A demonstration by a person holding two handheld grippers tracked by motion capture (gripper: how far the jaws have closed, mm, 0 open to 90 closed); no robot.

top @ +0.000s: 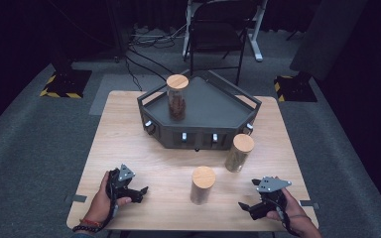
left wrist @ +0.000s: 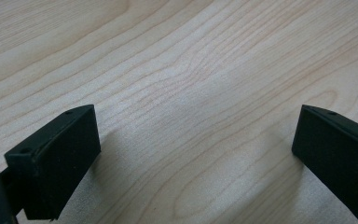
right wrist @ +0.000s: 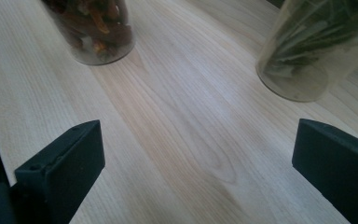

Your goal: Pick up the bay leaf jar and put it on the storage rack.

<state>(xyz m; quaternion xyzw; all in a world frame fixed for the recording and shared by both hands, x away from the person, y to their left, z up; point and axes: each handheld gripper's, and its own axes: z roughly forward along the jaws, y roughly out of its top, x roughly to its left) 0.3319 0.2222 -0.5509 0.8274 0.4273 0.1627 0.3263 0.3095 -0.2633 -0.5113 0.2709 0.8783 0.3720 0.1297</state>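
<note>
Three clear jars with round wooden lids are in the high view. One jar (top: 177, 96) with brown contents stands in the dark angular tray (top: 228, 106). A second jar (top: 239, 152) stands on the table just in front of the tray's right end, and a third jar (top: 202, 184) stands nearer the front. My left gripper (top: 138, 192) (left wrist: 196, 154) rests low at the front left, open over bare wood. My right gripper (top: 245, 207) (right wrist: 198, 163) is at the front right, open and holding nothing. Ahead of it stand a brown-filled jar (right wrist: 95, 28) and a green-leaf jar (right wrist: 314, 51).
The light wooden table (top: 124, 144) stands on grey carpet. A black chair (top: 218, 34) and cables lie beyond its far edge. The tray has small knobs (top: 184, 136) along its front wall.
</note>
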